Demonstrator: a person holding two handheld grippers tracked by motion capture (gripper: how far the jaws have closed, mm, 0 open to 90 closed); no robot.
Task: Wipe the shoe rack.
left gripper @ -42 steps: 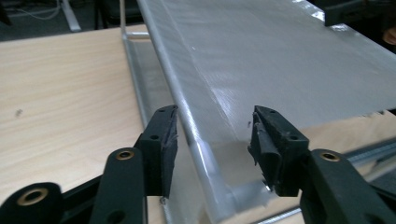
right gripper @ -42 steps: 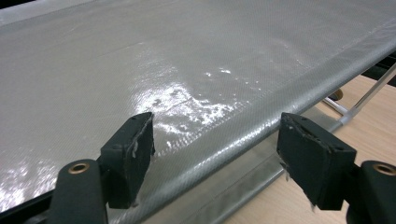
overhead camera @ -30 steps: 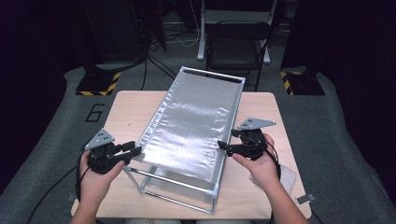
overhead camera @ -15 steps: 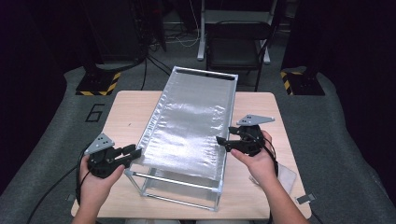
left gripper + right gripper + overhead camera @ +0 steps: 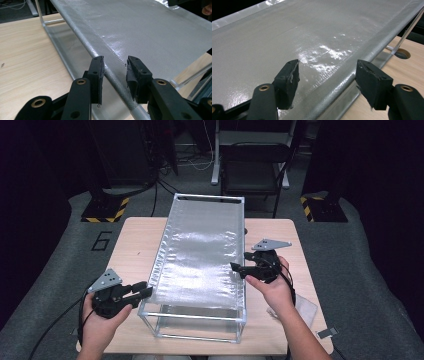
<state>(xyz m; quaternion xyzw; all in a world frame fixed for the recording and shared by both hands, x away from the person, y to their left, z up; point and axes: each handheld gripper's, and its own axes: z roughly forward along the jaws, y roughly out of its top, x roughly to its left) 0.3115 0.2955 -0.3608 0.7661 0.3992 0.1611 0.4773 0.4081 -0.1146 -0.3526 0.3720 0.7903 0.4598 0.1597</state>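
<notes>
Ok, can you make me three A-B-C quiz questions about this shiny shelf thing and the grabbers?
1. Where does the rack stand?
A. on the wooden table
B. on the floor
C. on a chair

2. What colour is its cloth top?
A. red
B. silvery grey
C. green

3. How are the left gripper fingers?
A. shut tight on nothing
B. apart, with the side rail between them
C. holding a cup

Answers: 1 A, its frame rests on the tabletop. 2 B, it shines silver in every view. 3 B, the left gripper view shows a gap with the rail running through.
</notes>
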